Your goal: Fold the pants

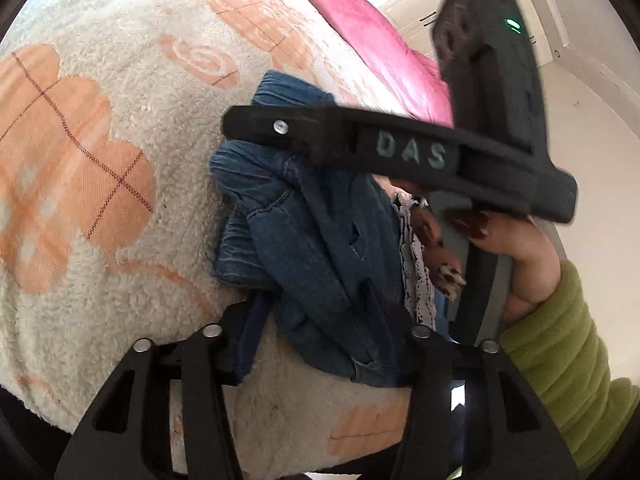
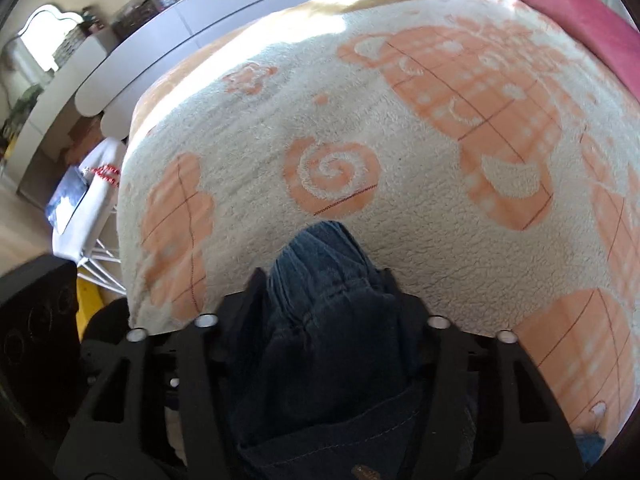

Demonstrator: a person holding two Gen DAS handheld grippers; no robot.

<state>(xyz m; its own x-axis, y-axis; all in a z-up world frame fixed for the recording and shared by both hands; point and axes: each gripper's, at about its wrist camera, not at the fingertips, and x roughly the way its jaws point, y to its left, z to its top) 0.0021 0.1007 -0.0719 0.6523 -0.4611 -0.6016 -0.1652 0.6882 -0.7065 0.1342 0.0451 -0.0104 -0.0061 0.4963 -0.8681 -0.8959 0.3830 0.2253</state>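
Denim pants (image 1: 304, 236) lie bunched on the fleece blanket (image 1: 100, 152), their length running away from both grippers, the right gripper (image 2: 324, 292) half-closed on one end and the left gripper (image 1: 320, 320) half-closed on the nearer edge.

free: blanket (image 2: 420, 128) beyond pants (image 2: 320, 280) | obstacle: right gripper (image 1: 400, 148) crossing above pants
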